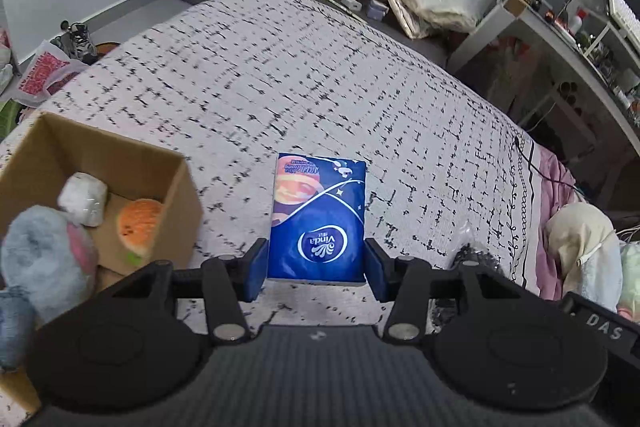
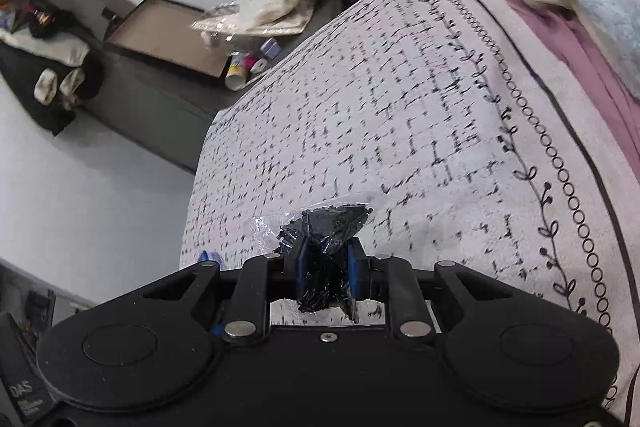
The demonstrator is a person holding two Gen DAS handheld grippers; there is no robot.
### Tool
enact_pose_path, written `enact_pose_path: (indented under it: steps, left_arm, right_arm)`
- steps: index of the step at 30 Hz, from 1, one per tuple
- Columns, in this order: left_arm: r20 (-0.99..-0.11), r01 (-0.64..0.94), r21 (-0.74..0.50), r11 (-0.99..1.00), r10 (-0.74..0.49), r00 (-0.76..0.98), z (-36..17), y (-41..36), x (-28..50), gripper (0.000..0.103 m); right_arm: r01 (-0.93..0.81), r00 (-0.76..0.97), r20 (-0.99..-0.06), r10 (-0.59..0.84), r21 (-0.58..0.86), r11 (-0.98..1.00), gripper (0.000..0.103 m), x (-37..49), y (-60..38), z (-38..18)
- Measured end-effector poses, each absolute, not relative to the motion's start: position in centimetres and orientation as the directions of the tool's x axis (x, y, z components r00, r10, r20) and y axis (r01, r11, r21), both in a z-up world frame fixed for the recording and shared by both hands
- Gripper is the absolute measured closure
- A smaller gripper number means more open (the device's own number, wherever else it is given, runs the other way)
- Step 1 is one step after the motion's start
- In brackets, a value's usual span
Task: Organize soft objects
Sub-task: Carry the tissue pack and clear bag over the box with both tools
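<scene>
My left gripper (image 1: 316, 267) is shut on a blue Vinda tissue pack (image 1: 318, 215), held above the patterned bedspread (image 1: 280, 75). A cardboard box (image 1: 176, 195) stands to its left and holds a white soft block (image 1: 84, 199), an orange plush (image 1: 138, 225) and a grey-blue and pink plush (image 1: 44, 259). My right gripper (image 2: 329, 263) is shut on a clear plastic bag of small black pieces (image 2: 324, 223), over the bedspread (image 2: 400, 107). That bag also shows at the right of the left wrist view (image 1: 472, 255).
A pink sheet and cream pillow (image 1: 576, 227) lie at the bed's right end. A cluttered white desk (image 1: 560, 27) stands beyond the bed. Bags, a cup (image 2: 236, 73) and a flat tray (image 2: 168, 35) lie on the floor past the bed's edge.
</scene>
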State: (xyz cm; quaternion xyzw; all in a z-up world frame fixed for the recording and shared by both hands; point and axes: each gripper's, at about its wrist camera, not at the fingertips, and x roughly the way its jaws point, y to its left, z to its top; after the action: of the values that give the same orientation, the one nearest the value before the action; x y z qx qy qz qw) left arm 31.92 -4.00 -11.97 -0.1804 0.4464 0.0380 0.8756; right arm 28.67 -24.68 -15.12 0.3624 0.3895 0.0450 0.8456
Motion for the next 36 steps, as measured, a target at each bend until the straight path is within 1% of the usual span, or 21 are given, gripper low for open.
enact_pose_path:
  steps: [4, 13, 23, 36]
  left_arm:
    - [-0.791, -0.238, -0.284, 0.929, -0.087, 0.605, -11.2, -2.5, 30.8, 0.054]
    - [-0.775, -0.260, -0.293, 0.920, -0.070, 0.628, -9.4, 0.7, 28.0, 0.054]
    - [-0.760, -0.291, -0.311, 0.905, -0.053, 0.648, -7.9, 4.4, 25.1, 0.054]
    - [-0.755, -0.349, -0.331, 0.877, -0.025, 0.655, -7.4, 9.1, 22.0, 0.054]
  right_arm:
    - [0.176, 0.685, -0.625, 0.375, 0.641, 0.747, 0.083, 28.2, -23.9, -14.8]
    - [0.085, 0.711, -0.572, 0.409, 0.648, 0.757, 0.083, 26.7, -23.0, -12.9]
    - [-0.018, 0.727, -0.528, 0.439, 0.625, 0.781, 0.083, 25.4, -20.7, -11.5]
    - [-0.143, 0.704, -0.482, 0.521, 0.623, 0.769, 0.083, 24.2, -17.4, -9.8]
